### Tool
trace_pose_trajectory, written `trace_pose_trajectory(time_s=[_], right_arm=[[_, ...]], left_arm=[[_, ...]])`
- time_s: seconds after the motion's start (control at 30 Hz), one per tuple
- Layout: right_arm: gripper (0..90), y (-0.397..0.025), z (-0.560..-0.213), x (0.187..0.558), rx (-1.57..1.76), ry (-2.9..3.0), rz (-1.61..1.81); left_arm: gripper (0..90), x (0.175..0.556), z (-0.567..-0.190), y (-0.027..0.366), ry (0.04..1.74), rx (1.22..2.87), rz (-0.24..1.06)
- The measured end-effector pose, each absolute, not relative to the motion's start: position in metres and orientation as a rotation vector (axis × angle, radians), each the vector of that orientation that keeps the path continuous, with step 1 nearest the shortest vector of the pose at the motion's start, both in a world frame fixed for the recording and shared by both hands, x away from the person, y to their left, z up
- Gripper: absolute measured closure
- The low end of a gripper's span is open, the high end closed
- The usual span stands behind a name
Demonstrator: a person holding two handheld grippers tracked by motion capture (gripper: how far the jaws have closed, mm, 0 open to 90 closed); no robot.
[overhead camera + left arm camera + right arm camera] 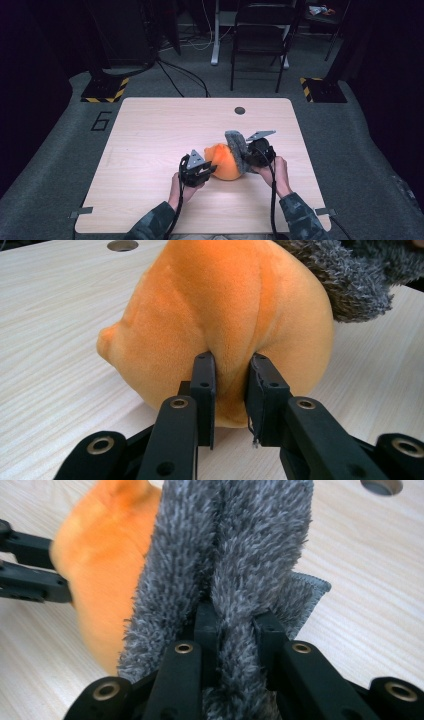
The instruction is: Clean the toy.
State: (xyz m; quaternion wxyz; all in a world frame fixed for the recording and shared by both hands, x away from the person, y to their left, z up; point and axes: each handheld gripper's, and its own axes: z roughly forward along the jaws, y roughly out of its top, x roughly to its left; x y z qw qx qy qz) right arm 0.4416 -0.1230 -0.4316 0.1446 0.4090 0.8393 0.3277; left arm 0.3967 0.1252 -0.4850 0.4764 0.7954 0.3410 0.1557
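Item: orange plush (224,162) with grey shaggy band (237,148), on the table (150,150), right of centre, toward the near edge. Left gripper (209,169) pinches a fold of orange fabric; right gripper (248,156) is clamped on a fold of the band. Long axis roughly left-right along the table; small nub (106,337) on the orange end. Risk: both holds are thin pinches of pile, so pulling apart could slip a fold free or strain a seam.

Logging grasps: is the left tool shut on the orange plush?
Shut: the left tool pinches a fold of the orange plush between its jaws.
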Motion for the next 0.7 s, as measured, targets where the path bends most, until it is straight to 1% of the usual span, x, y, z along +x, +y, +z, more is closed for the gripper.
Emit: trace_pose_trajectory(time_s=[0.3, 0.37, 0.7], right_arm=[[77.3, -0.136, -0.447, 0.452, 1.245, 2.453, 0.886], [77.3, -0.139, -0.457, 0.456, 1.285, 2.462, 0.857], [77.3, -0.138, -0.485, 0.464, 1.347, 2.504, 0.698]], left_arm=[[74.9, 0.397, -0.486, 0.125, 0.828, 1.937, 0.381], [74.8, 0.397, -0.486, 0.126, 0.827, 1.940, 0.376], [74.7, 0.396, -0.487, 0.125, 0.827, 1.922, 0.379]])
